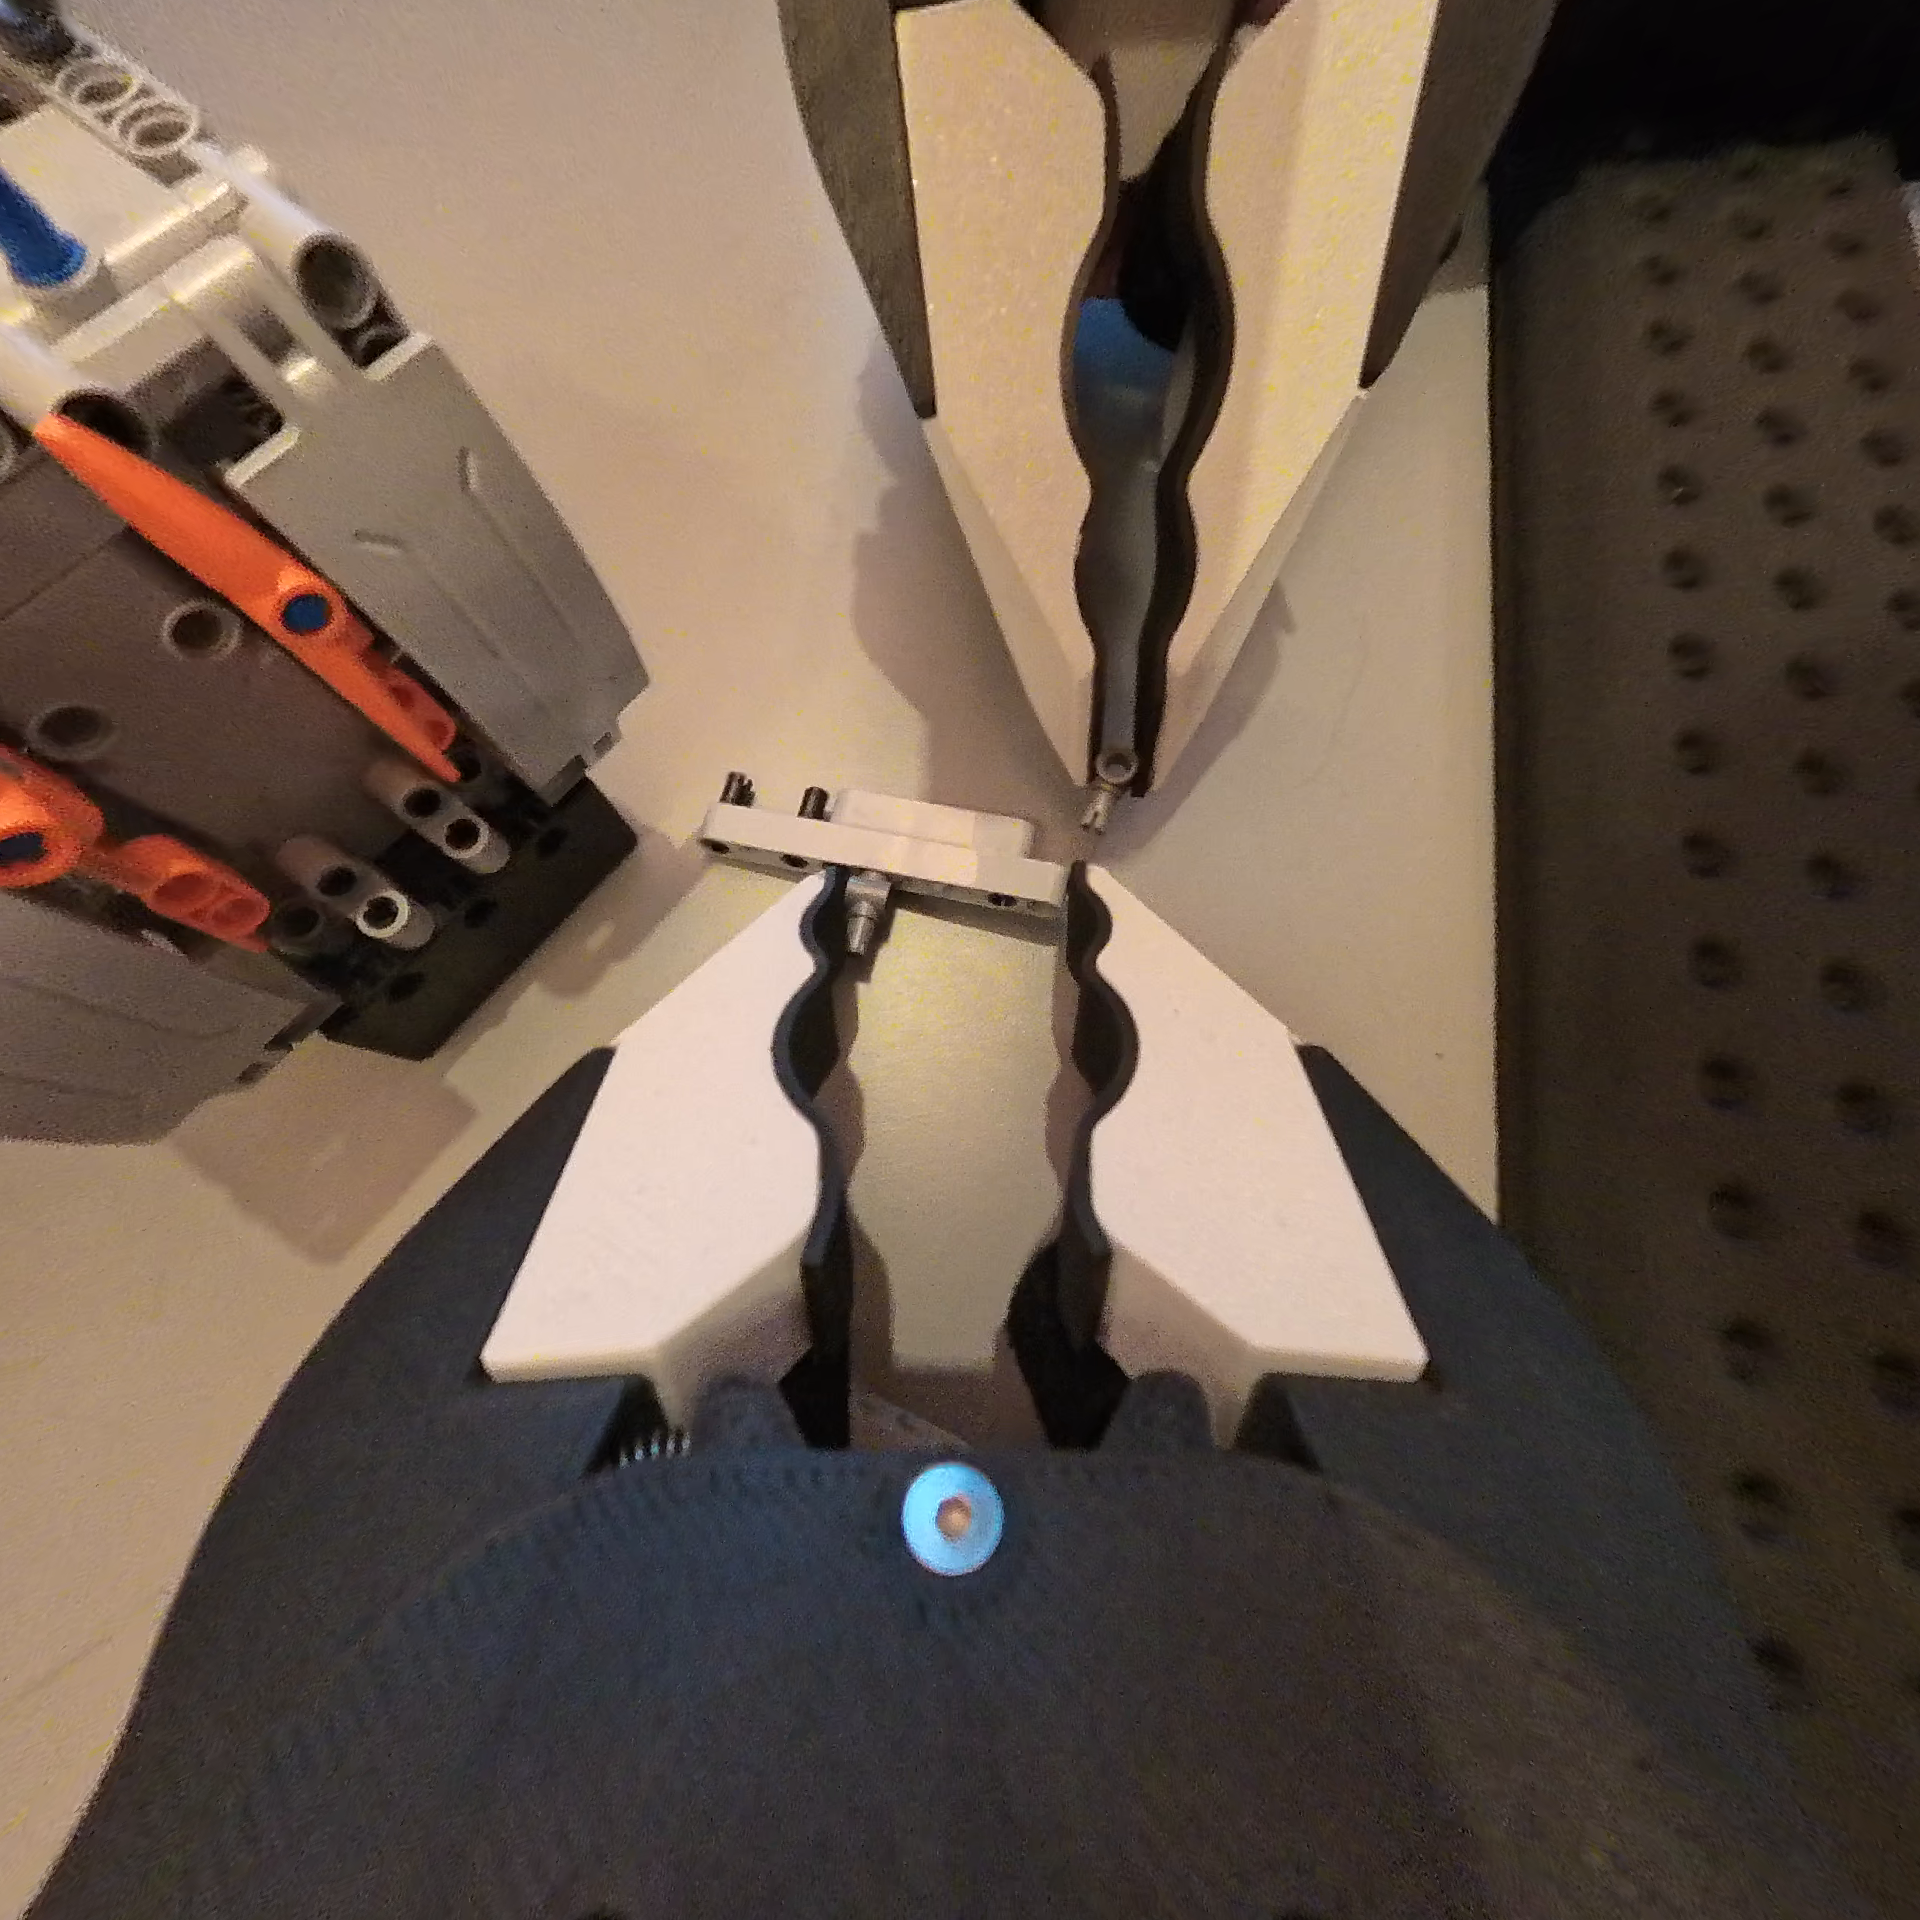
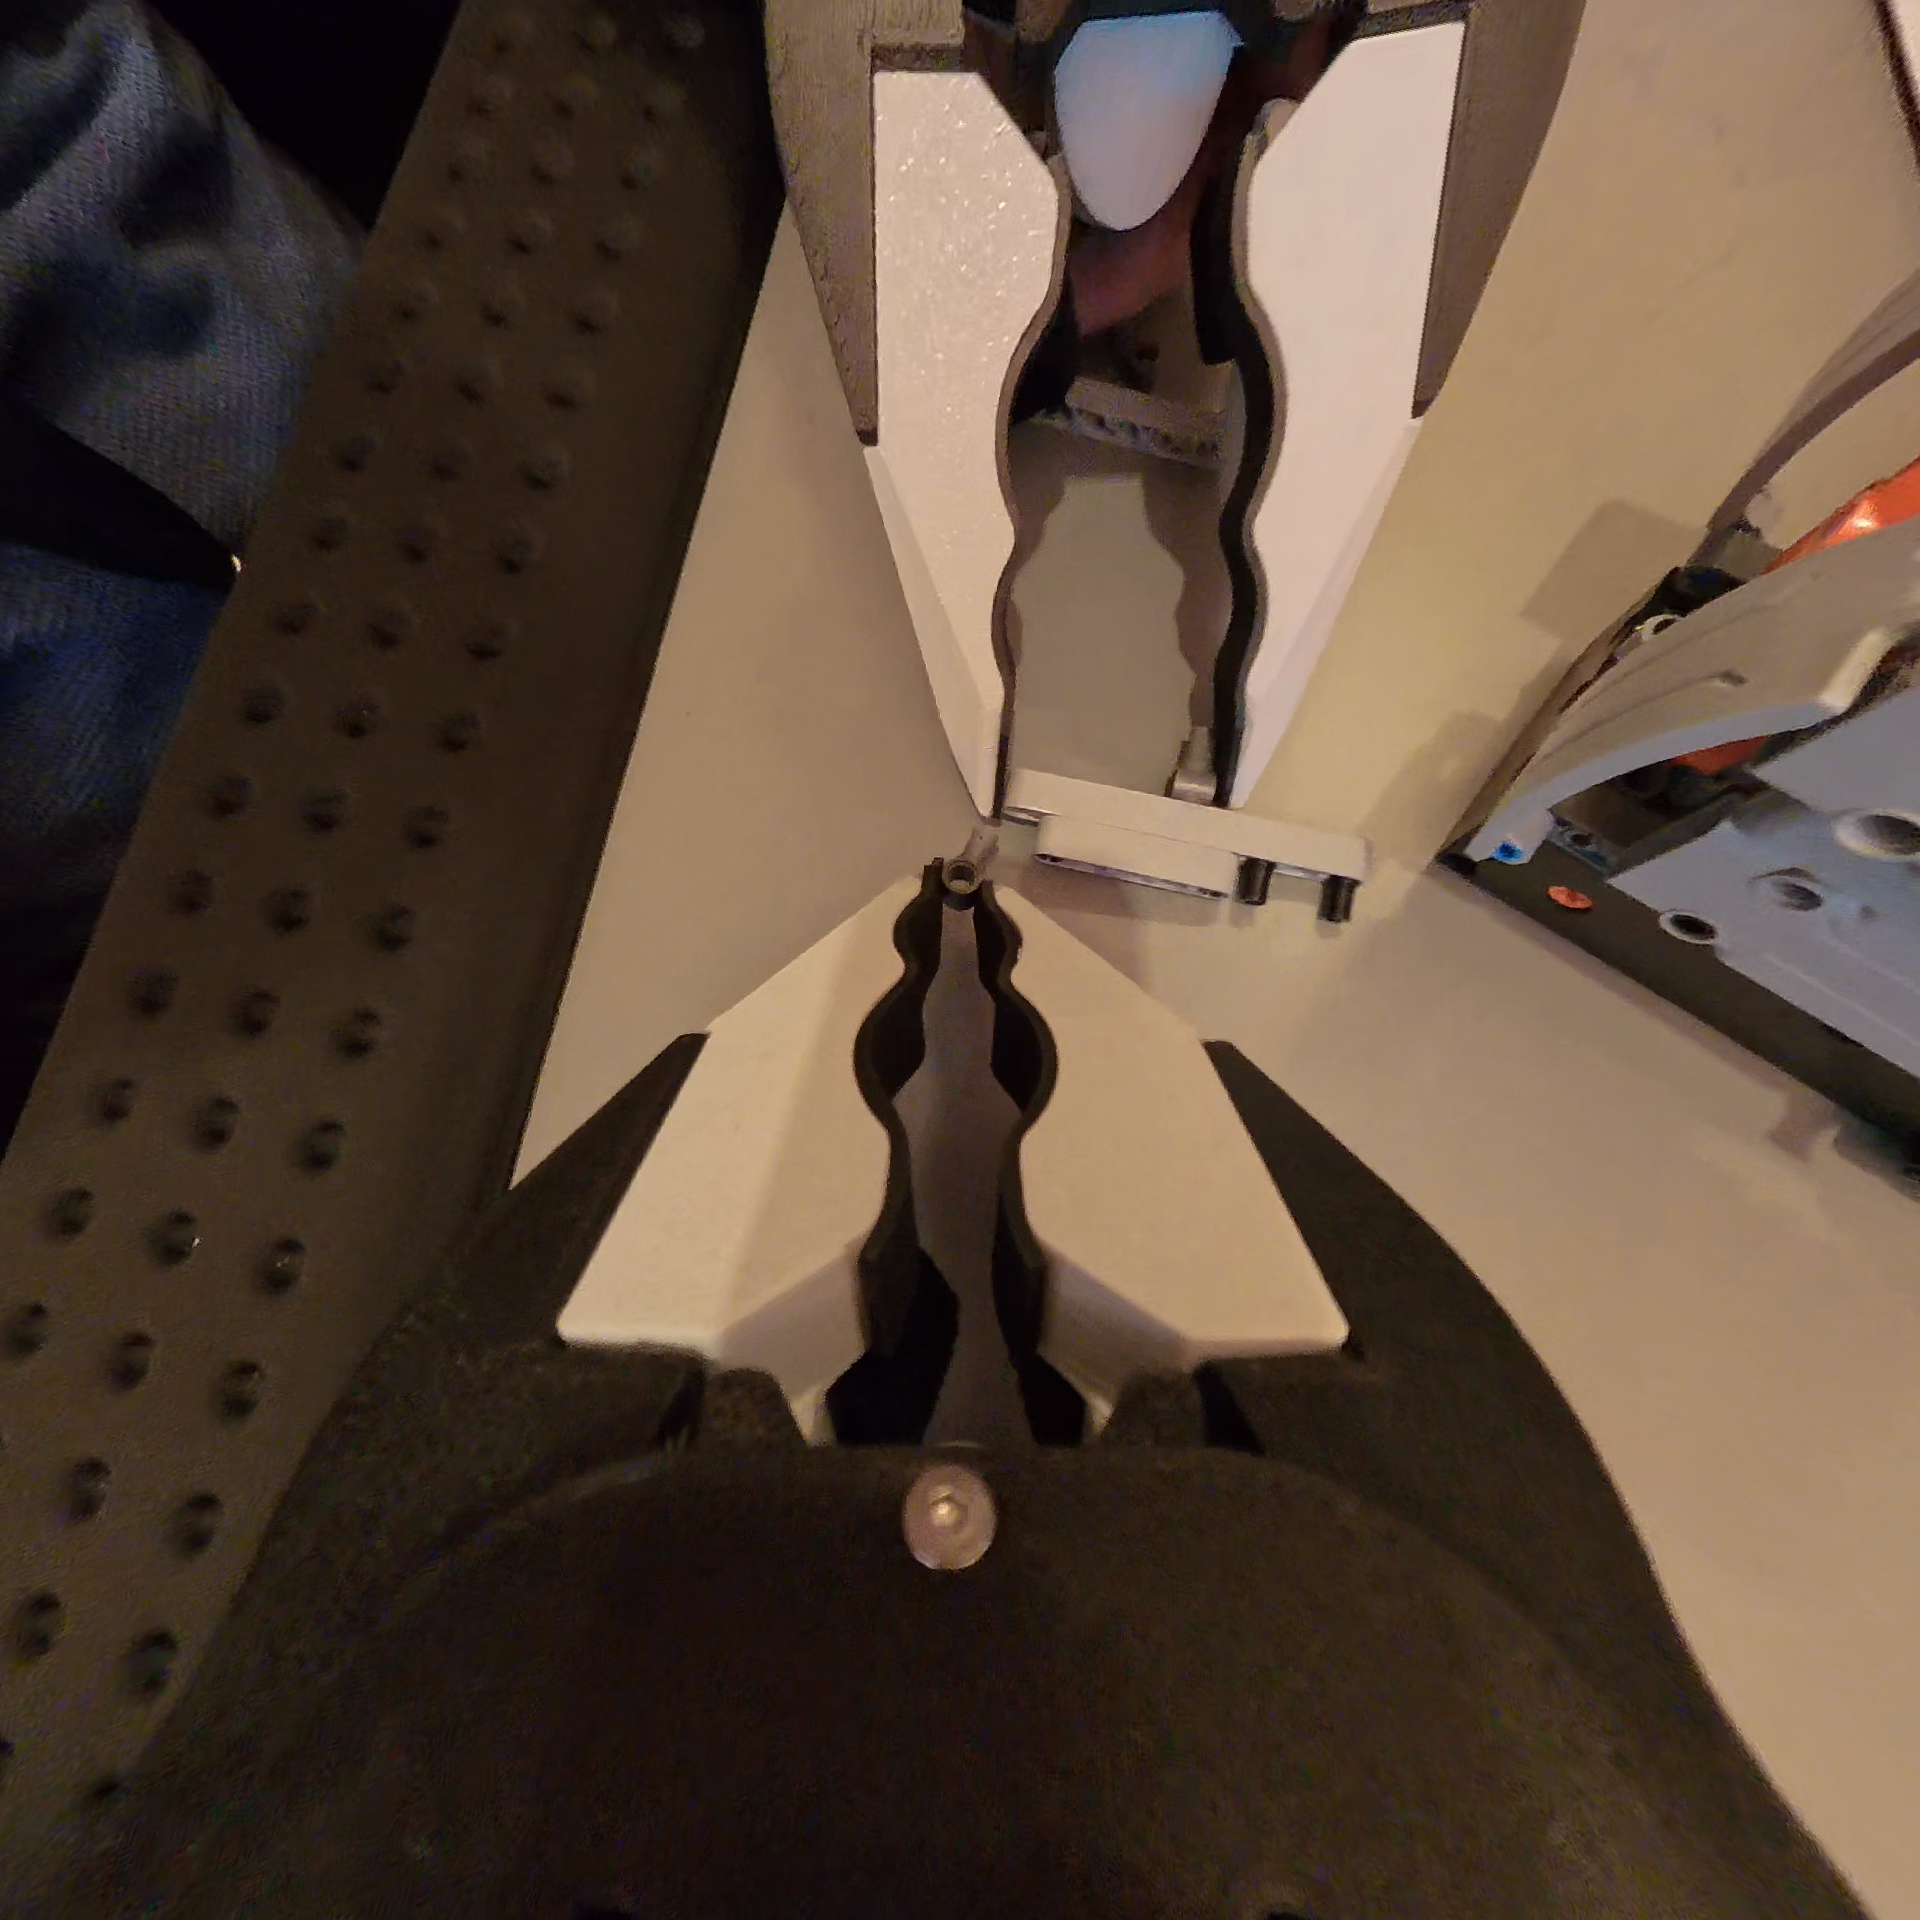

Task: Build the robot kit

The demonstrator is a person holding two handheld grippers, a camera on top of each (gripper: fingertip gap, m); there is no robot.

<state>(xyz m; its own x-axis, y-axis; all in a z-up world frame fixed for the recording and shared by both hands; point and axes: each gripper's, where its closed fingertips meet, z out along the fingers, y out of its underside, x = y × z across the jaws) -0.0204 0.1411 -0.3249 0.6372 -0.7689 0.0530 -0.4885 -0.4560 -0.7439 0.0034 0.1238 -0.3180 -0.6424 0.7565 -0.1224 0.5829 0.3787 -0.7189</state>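
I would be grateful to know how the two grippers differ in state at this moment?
The left gripper stands open astride a pale grey beam; the right gripper is shut on a thin grey axle. The left has a wide gap between its fingers, the right nearly none. Both share white fingers with black wavy pads and meet tip to tip.

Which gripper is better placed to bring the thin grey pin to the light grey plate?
Right, probably: the right gripper is shut on the thin grey pin, whose tip sits near the end of the light grey plate; the left gripper is at that plate.
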